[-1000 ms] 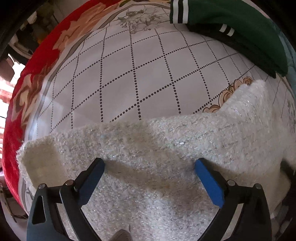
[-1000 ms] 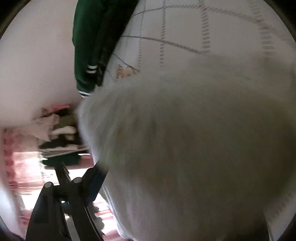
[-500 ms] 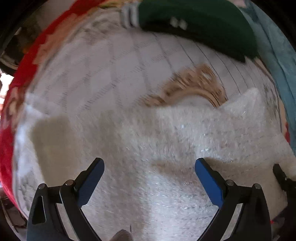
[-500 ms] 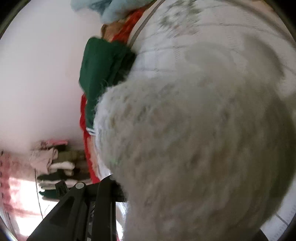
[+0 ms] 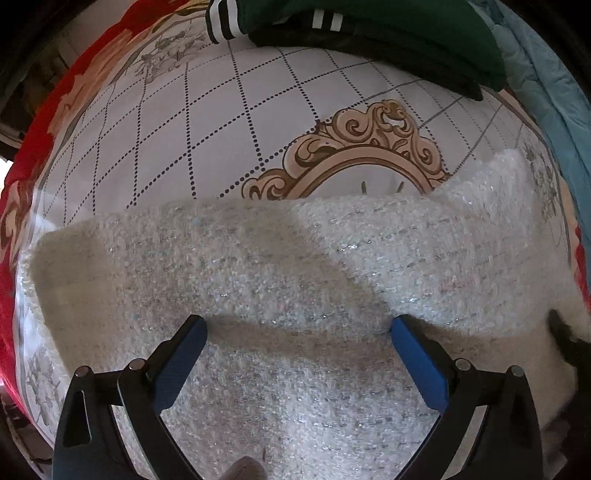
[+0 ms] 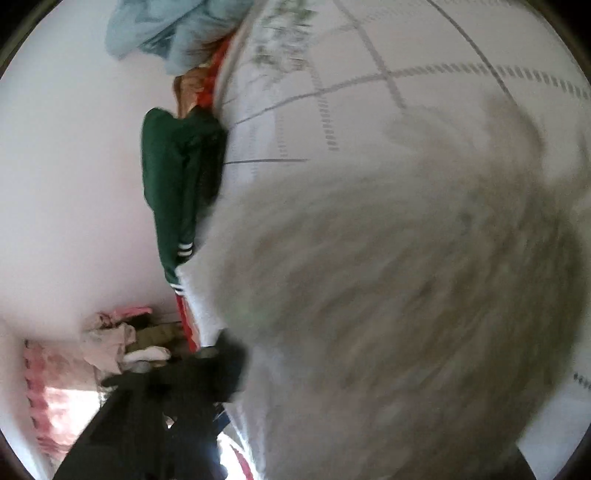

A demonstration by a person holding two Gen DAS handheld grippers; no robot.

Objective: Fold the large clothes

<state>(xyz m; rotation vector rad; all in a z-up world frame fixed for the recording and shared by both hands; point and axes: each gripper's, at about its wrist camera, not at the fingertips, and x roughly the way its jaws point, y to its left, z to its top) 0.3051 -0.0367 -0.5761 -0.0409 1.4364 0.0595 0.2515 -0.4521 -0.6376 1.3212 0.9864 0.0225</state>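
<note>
A fuzzy white knit garment [image 5: 295,266] with silver threads lies spread on the patterned bedsheet [image 5: 229,122]. My left gripper [image 5: 295,332] is open just above it, blue pads apart, nothing held. In the right wrist view the same white garment [image 6: 388,314] fills most of the frame, blurred and draped over the gripper. Only one dark finger [image 6: 207,373] of the right gripper shows, and the garment hides the other. A dark tip of the right gripper [image 5: 565,339] shows at the garment's right edge in the left wrist view.
A folded green garment [image 5: 369,33] with white stripes lies at the far side of the bed, also in the right wrist view [image 6: 173,177]. A light blue cloth [image 5: 546,85] lies at the right. A red floral blanket [image 5: 48,122] borders the sheet. Piled clothes [image 6: 122,343] sit beyond the bed.
The left gripper moved forward over the garment and stayed open. The right gripper swung with the white garment draped over it; its view rotated and stays blurred.
</note>
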